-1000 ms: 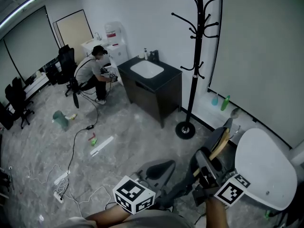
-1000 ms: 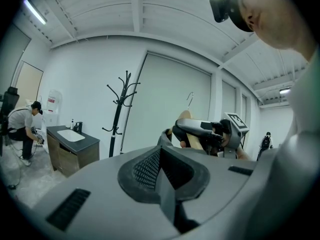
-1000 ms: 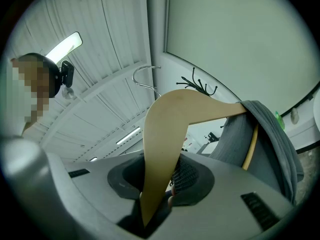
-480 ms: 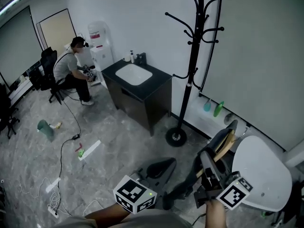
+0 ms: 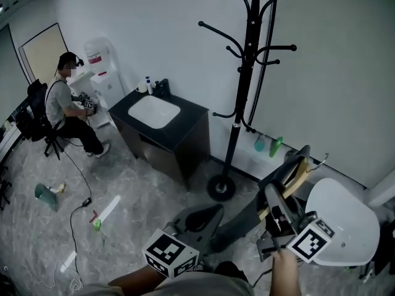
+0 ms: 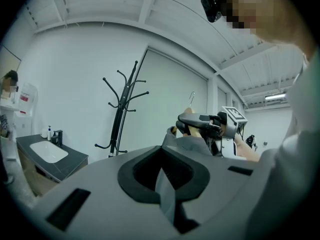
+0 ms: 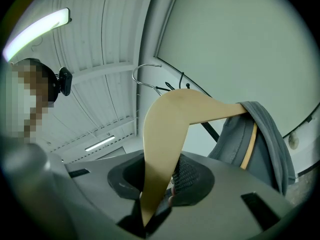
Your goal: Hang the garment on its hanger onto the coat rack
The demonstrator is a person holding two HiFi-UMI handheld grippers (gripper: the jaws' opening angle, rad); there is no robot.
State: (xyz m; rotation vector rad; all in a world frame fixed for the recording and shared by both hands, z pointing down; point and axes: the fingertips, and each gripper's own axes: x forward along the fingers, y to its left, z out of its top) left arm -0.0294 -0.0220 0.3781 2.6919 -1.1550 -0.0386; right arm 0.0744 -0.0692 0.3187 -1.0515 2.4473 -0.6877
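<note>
The garment, a grey cloth, runs between my two hand-held grippers. My left hand-held gripper has its jaws pressed together on a fold of it, right at the pads. My right hand-held gripper pinches the wooden hanger by its near arm. The far arm carries the garment's shoulder, draped over it. The metal hook rises past the jaws.

In the head view the right hand-held gripper sits to the right of the left one. The hanger tilts up and away beyond its tips. Just to the right of the right hand-held gripper is a round white worktop.

Ahead of both hand-held grippers, and well apart from them, the black coat rack stands upright on its round base on the floor. Two small bottles stand at the foot of the wall, between the rack and the hanger. Further ahead, left of the rack, a black sink cabinet stands against the wall. Farthest off to the left, a person sits beside a water dispenser.
</note>
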